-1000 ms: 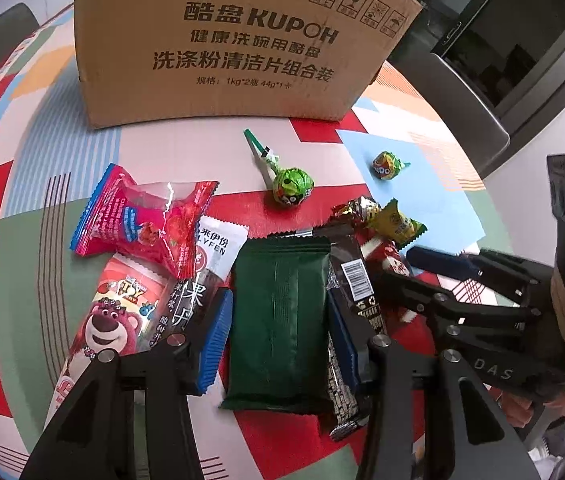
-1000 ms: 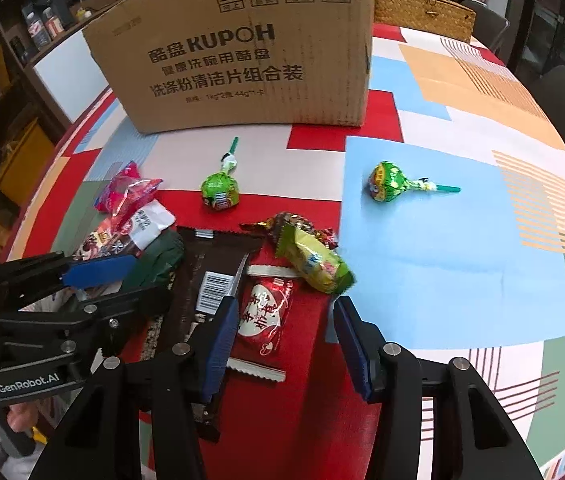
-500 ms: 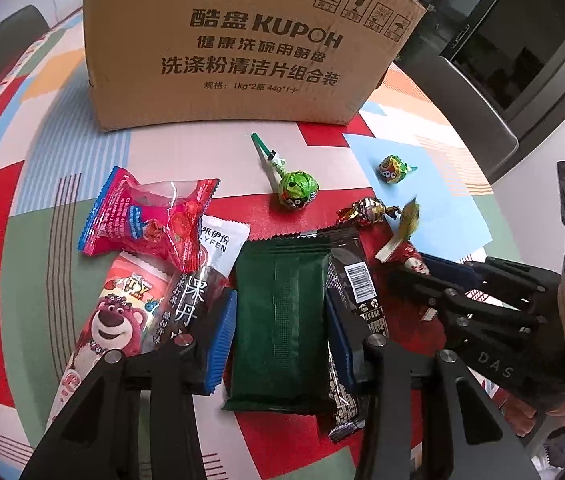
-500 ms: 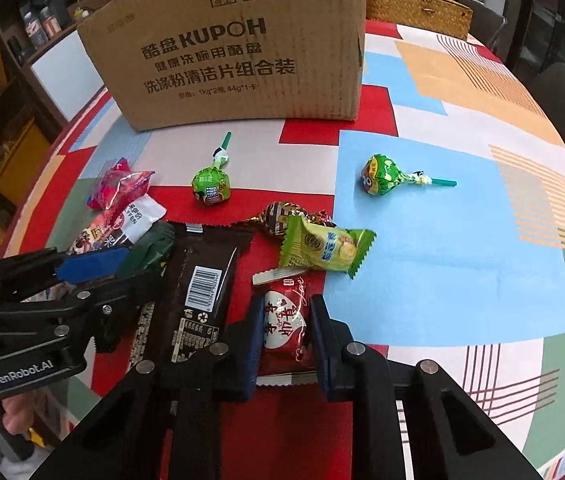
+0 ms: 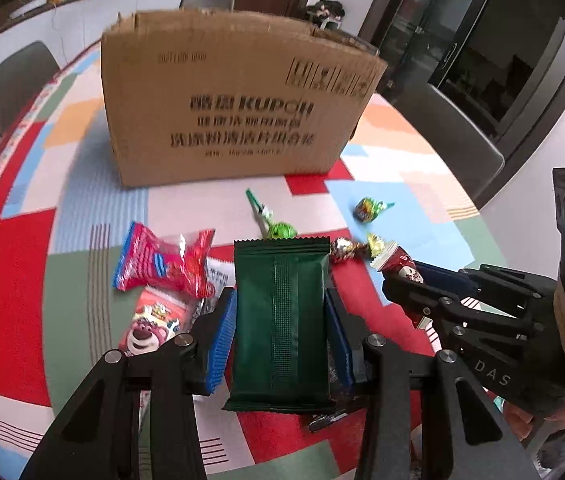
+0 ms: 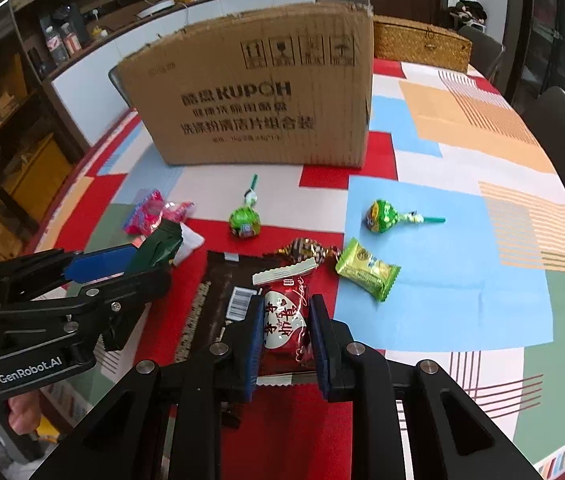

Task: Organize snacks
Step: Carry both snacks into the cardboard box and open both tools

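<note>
My left gripper (image 5: 280, 332) is shut on a dark green packet (image 5: 280, 320), which hangs lifted off the table. My right gripper (image 6: 285, 330) is shut on a small red snack pack with white characters (image 6: 284, 320), also raised. In the right wrist view the left gripper (image 6: 130, 264) shows at the left with the green packet (image 6: 158, 246). The open-topped cardboard box (image 5: 234, 112) stands behind the snacks. On the table lie a dark brown bar wrapper (image 6: 218, 296), a yellow-green candy pack (image 6: 366, 268), two green lollipops (image 6: 244, 220) (image 6: 382, 216) and a foil-wrapped sweet (image 6: 302, 248).
At the left lie a pink-red bag (image 5: 166, 262), a white pack and a pink bear packet (image 5: 150, 324). A wicker basket (image 6: 418, 42) sits behind the box. Grey chairs (image 5: 14, 76) ring the round patchwork table (image 6: 462, 240). The blue patch at right is mostly bare.
The right gripper closed on the red snack pack and lifted it. The left gripper rose with the green packet, uncovering the brown bar wrapper beneath. The yellow-green candy pack shifted right.
</note>
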The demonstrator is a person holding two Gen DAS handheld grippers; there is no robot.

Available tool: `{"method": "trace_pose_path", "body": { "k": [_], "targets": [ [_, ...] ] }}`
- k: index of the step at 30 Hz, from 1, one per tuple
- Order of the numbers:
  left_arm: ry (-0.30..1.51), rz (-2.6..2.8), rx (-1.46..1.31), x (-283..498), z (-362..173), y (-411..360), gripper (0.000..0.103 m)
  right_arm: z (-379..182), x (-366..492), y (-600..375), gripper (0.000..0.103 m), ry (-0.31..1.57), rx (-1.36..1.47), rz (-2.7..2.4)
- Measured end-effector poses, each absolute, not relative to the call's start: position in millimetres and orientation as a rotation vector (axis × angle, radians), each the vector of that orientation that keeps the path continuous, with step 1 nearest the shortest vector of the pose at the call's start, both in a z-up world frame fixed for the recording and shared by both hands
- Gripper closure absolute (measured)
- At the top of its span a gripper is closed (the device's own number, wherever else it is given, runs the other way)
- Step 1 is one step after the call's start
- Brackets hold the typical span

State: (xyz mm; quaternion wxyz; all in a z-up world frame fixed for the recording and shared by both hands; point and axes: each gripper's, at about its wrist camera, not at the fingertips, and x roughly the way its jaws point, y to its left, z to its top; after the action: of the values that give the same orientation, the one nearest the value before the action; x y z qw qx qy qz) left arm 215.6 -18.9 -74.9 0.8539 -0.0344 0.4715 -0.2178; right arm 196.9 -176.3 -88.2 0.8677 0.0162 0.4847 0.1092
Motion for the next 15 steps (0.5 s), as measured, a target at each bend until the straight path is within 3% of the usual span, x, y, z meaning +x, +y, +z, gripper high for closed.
{"method": "trace_pose_path", "body": {
  "k": [15],
  "targets": [
    [0.78, -0.436, -0.042, 226.2, -3.9, -13.6, 0.06, -32.4, 209.1, -176.5, 0.079, 0.843, 0.015, 0.242]
  ]
}}
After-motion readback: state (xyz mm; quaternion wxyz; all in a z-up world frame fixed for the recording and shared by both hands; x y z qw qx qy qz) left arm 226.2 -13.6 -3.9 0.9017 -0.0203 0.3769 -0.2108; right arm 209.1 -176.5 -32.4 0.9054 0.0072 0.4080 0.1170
